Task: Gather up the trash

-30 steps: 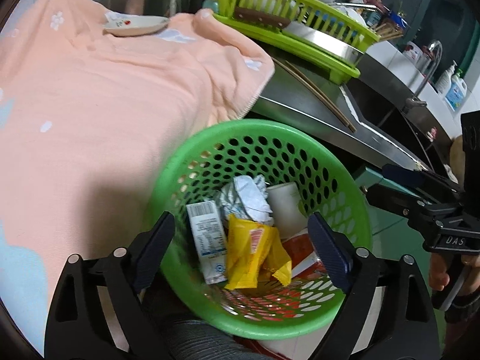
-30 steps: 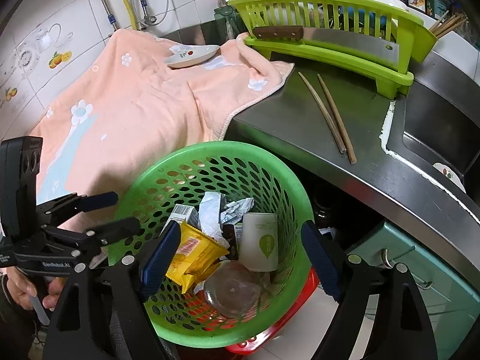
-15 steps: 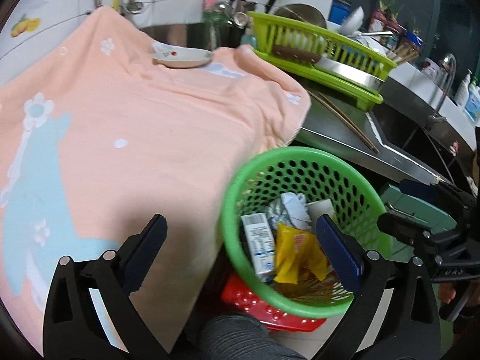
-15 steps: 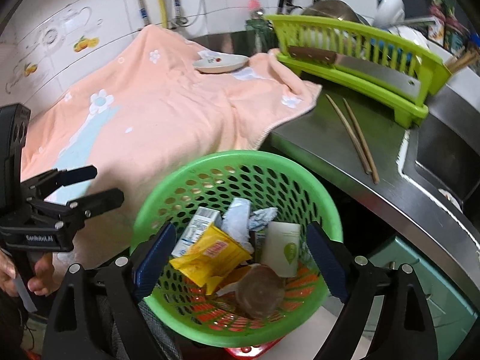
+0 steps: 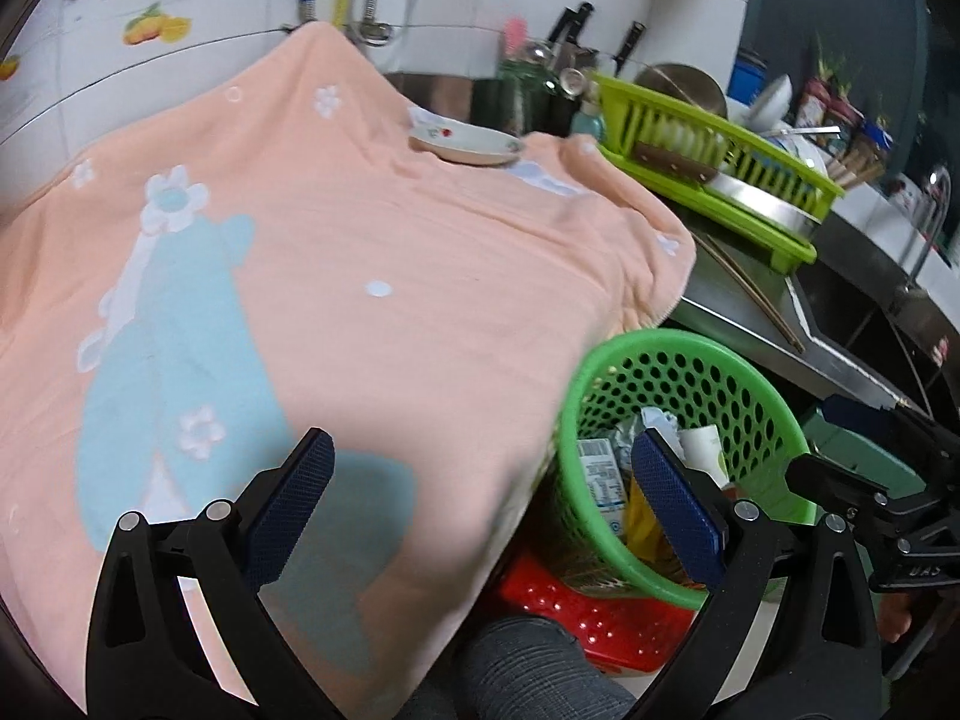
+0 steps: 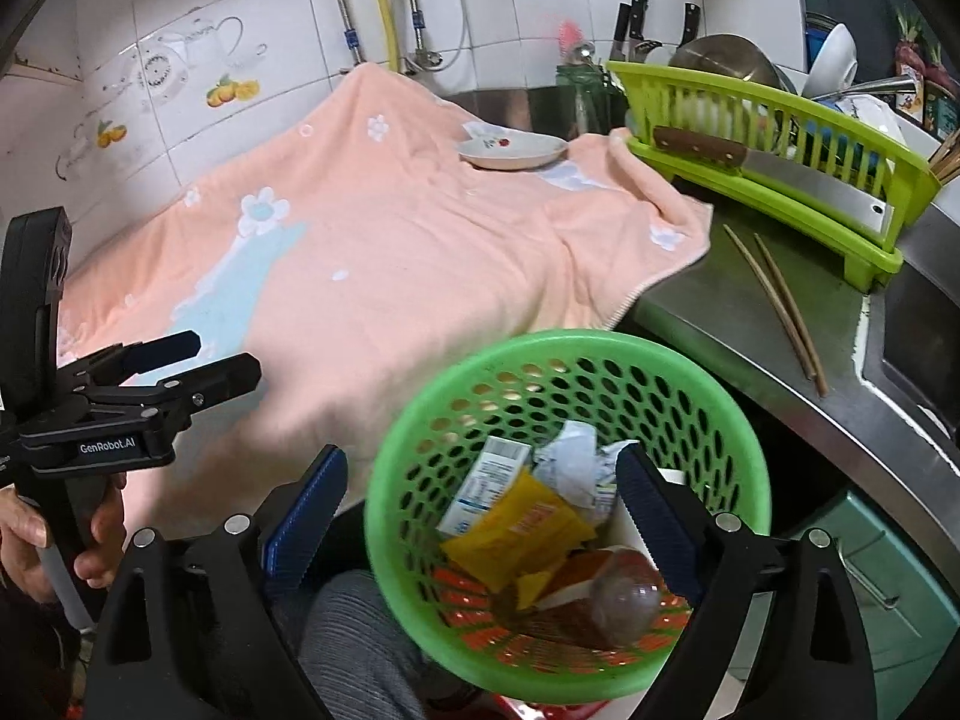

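1. Kitchen corner, white tiled wall (image 6: 180, 120) with fruit decals; hoses and a yellow pipe run down it
2. Stainless counter (image 6: 708, 324) to the right, sink basin beyond; a peach towel (image 5: 372, 276) with blue and white flower print is draped over the surface on the left and hangs down the front edge
3. Green perforated basket (image 6: 708, 420) sits below the counter edge, just beside the hanging towel, on top of a red perforated basket (image 5: 576, 606)
4. Trash lies inside the green basket: small white carton (image 6: 486, 480), yellow wrapper (image 6: 522, 528), crumpled white paper (image 6: 570, 468), paper cup (image 5: 702, 450), a clear round lid or cup at the bottom (image 6: 618, 600)
5. Left gripper (image 5: 480, 498): jaws spread wide, nothing between them; it hangs over the towel, its right finger overlapping the basket rim in view, the basket lying to its right
6. Right gripper (image 6: 480, 516): jaws wide apart and empty, framing the left half of the basket from above; no pad touches the trash
7. A hand (image 6: 36, 540) grips the left gripper's handle, seen at the left edge of the right wrist view
8. On the towel's far end, a small white dish (image 6: 510, 153)
9. Lime dish rack (image 6: 780, 138) on the counter holds a cleaver (image 6: 774, 171); a metal bowl and crockery behind
10. Two chopsticks (image 6: 780, 306) lie loose on the bare steel, between rack and basket
11. A grey knitted sleeve or leg (image 5: 522, 672) shows at the bottom edge, between the fingers
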Demonstrator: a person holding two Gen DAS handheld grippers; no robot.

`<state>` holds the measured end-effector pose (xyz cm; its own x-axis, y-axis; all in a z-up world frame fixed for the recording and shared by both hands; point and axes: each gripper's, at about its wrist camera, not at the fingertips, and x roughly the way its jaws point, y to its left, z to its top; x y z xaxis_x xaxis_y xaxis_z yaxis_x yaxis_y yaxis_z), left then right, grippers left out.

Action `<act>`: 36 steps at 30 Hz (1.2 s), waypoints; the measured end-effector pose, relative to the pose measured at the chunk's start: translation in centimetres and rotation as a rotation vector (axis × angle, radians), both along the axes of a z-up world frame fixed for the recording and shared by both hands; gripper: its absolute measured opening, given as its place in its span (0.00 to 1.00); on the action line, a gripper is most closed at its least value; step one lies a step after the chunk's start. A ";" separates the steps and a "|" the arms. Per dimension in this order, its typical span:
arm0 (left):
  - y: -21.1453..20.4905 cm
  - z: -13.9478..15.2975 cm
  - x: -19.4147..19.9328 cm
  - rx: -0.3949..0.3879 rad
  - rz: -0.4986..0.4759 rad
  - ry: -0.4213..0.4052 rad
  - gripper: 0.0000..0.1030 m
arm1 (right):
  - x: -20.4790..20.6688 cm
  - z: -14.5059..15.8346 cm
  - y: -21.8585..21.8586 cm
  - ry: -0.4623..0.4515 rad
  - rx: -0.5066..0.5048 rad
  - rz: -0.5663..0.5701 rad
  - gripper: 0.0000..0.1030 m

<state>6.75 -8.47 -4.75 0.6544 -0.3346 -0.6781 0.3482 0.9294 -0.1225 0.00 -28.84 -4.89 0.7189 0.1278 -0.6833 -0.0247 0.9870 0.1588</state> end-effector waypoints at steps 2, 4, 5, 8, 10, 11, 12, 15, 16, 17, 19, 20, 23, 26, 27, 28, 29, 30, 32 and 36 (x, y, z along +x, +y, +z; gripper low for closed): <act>0.8 0.3 -0.2 0.004 0.018 -0.010 0.95 | 0.0 0.2 0.6 -0.006 -0.002 0.005 0.85; 1.6 0.5 -0.5 0.014 0.035 -0.023 0.95 | 0.1 0.3 1.1 -0.012 0.000 0.010 0.85; 1.9 0.7 -0.6 0.024 0.045 -0.030 0.95 | 0.2 0.4 1.3 -0.014 0.002 0.013 0.85; 2.9 0.9 -1.1 0.048 0.074 -0.053 0.95 | 0.3 0.5 2.0 -0.022 0.005 0.020 0.86; 3.6 0.9 -1.3 0.053 0.091 -0.062 0.95 | 0.4 0.6 2.6 -0.028 0.003 0.027 0.86; 4.0 0.9 -1.4 0.054 0.103 -0.066 0.95 | 0.4 0.7 2.8 -0.031 -0.006 0.028 0.86; 4.3 1.0 -1.5 0.054 0.116 -0.069 0.95 | 0.4 0.7 3.0 -0.034 -0.013 0.028 0.86; 5.2 1.2 -1.9 0.063 0.147 -0.084 0.95 | 0.5 0.7 3.6 -0.037 -0.020 0.038 0.86; 5.5 1.2 -2.0 0.068 0.153 -0.091 0.95 | 0.5 0.7 3.7 -0.037 -0.019 0.042 0.86; 5.6 1.3 -2.1 0.070 0.158 -0.096 0.95 | 0.6 0.7 3.9 -0.038 -0.021 0.044 0.86; 6.1 1.5 -2.4 0.059 0.162 -0.105 0.95 | 0.7 0.8 4.2 -0.039 -0.024 0.046 0.87; 6.4 1.6 -2.6 0.049 0.162 -0.109 0.95 | 0.7 0.8 4.3 -0.039 -0.024 0.048 0.87; 7.1 1.7 -3.0 0.008 0.156 -0.116 0.95 | 0.8 0.8 4.6 -0.040 -0.025 0.051 0.87; 7.7 1.7 -3.4 -0.013 0.163 -0.116 0.95 | 0.8 0.9 4.9 -0.044 -0.027 0.057 0.87; 7.8 1.7 -3.5 -0.010 0.164 -0.120 0.95 | 0.8 0.9 5.0 -0.045 -0.030 0.056 0.87; 7.9 1.7 -3.6 -0.006 0.165 -0.124 0.95 | 0.8 1.0 5.1 -0.046 -0.034 0.055 0.87; 8.1 1.6 -3.7 0.001 0.174 -0.126 0.95 | 0.8 1.0 5.1 -0.049 -0.036 0.055 0.87; 8.2 1.6 -3.8 0.008 0.182 -0.125 0.95 | 0.8 1.0 5.2 -0.051 -0.036 0.054 0.88; 8.3 1.4 -3.9 0.029 0.195 -0.124 0.95 | 0.7 1.0 5.2 -0.051 -0.030 0.053 0.88; 8.6 1.3 -4.0 0.045 0.206 -0.124 0.95 | 0.8 0.9 5.4 -0.051 -0.027 0.056 0.88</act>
<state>2.75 0.13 -3.48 0.7850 -0.1566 -0.5993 0.1604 0.9859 -0.0475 0.77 -23.46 -3.97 0.7450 0.1512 -0.6497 -0.0874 0.9877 0.1297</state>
